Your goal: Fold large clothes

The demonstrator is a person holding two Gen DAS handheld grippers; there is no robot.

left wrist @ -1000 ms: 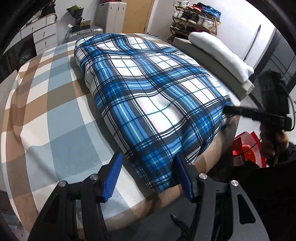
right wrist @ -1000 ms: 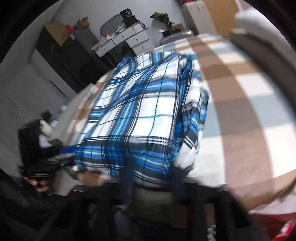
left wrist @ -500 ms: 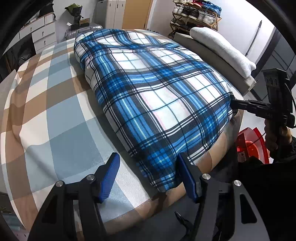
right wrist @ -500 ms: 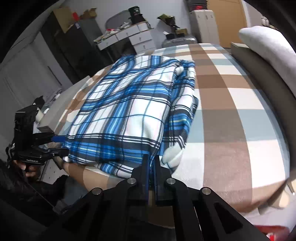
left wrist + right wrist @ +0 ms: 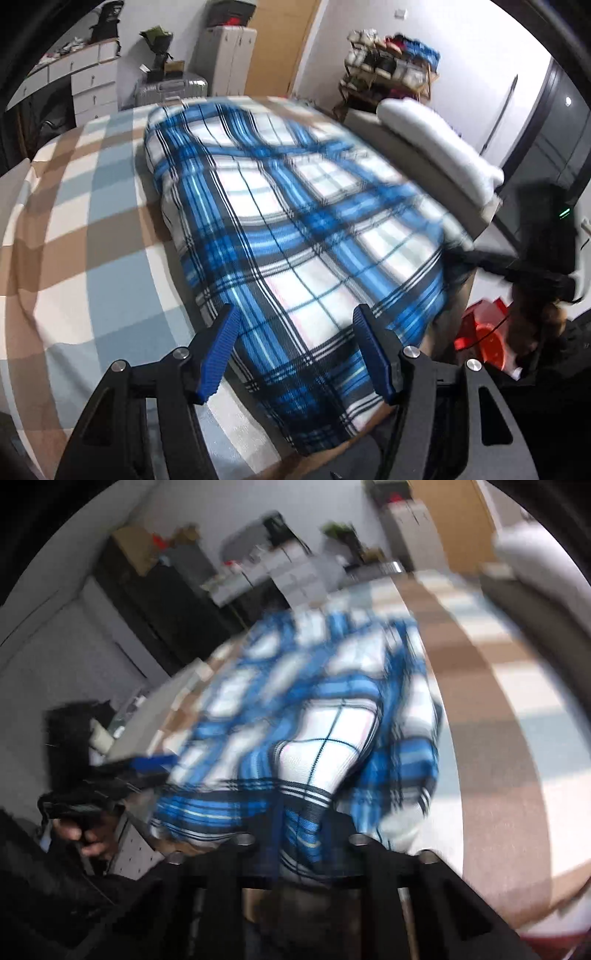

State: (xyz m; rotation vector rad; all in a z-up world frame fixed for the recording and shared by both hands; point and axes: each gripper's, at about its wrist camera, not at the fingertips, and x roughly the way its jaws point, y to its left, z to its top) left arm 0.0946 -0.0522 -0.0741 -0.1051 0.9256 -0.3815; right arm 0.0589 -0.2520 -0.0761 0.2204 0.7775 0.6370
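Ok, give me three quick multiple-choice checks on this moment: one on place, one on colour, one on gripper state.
1. The plaid blanket lies on:
A. the floor
B. the bed
C. a chair

2. The left gripper has finger pads coloured:
A. blue
B. red
C. green

3. The left gripper's jaws are:
A. shut on the blanket
B. shut on nothing
C. open, straddling the near edge

Answers: 1 B, it spreads over the checked bedsheet. 2 A, both ribbed pads are blue. 3 C, a wide gap shows between the pads.

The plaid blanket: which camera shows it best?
The left wrist view: the blanket lies nearly whole across the bed, only mildly blurred. The right wrist view shows just its near end, heavily smeared.
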